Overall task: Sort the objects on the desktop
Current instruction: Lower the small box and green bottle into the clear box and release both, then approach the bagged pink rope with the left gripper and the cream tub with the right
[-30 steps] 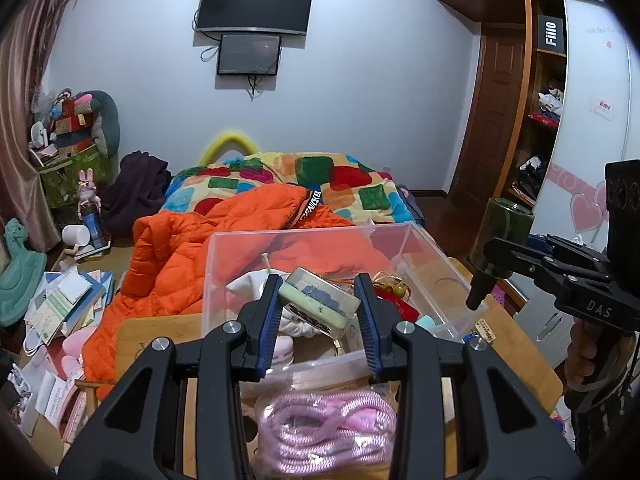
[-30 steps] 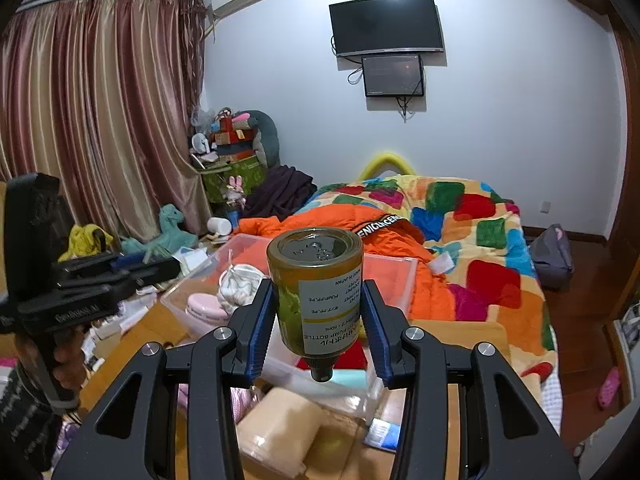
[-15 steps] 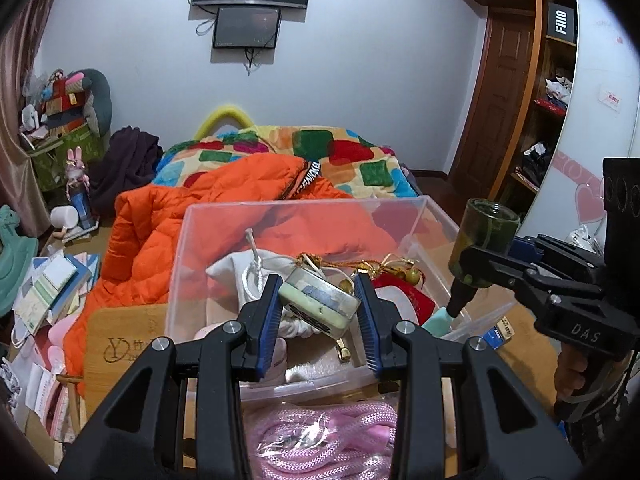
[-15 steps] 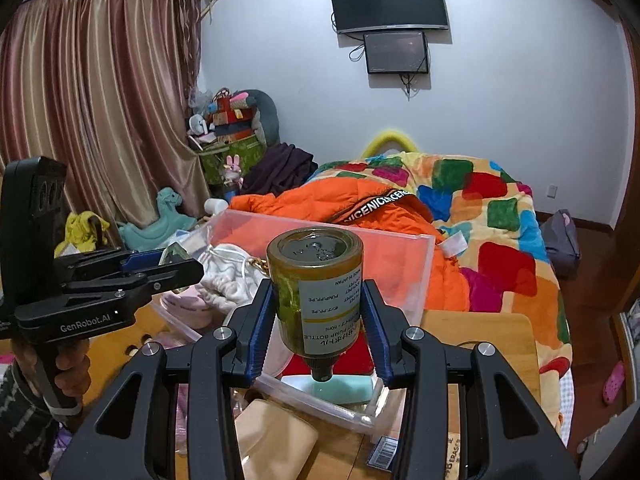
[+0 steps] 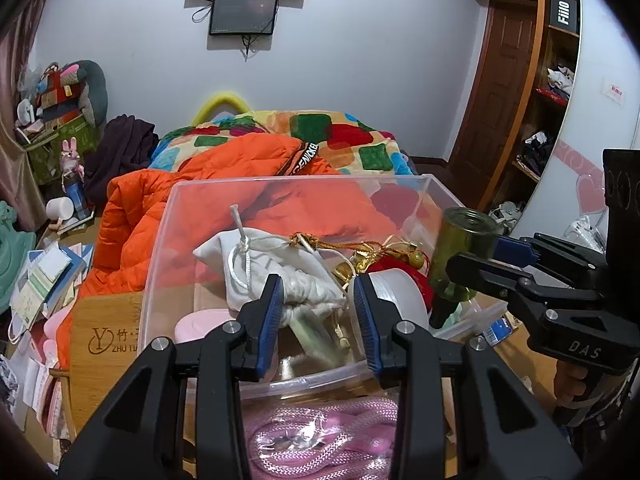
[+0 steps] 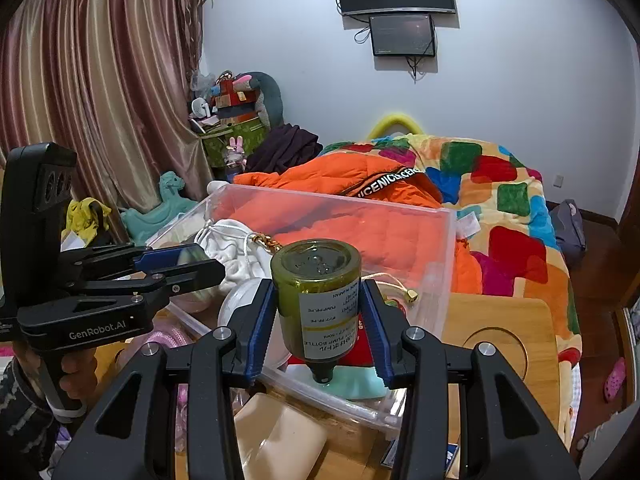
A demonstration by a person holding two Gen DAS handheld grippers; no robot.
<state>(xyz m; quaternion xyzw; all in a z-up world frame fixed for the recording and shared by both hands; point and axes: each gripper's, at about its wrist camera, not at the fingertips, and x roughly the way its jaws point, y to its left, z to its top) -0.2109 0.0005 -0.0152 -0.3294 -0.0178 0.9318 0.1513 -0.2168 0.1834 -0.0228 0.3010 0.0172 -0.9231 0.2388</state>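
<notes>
A clear plastic bin (image 5: 256, 192) stands on the wooden table and holds a white drawstring pouch (image 5: 276, 264), gold-tasselled trinkets, a white tape roll (image 5: 396, 292) and a pale green case (image 5: 316, 336). My left gripper (image 5: 318, 322) hangs over the bin's near side, jaws open, and the green case lies blurred below them. My right gripper (image 6: 320, 320) is shut on a green glass pump bottle (image 6: 320, 300), held upside down over the bin's right end. The bottle also shows in the left wrist view (image 5: 460, 256).
A coiled pink rope in a bag (image 5: 320, 436) lies in front of the bin. A beige pad (image 6: 280, 436) lies on the table near the right gripper. A bed with an orange jacket (image 5: 240, 176) stands behind the bin. Books and toys crowd the floor at left.
The left gripper moved forward and down over the bin and opened; the green case left its jaws and dropped into the bin. The right gripper brought the bottle closer over the bin.
</notes>
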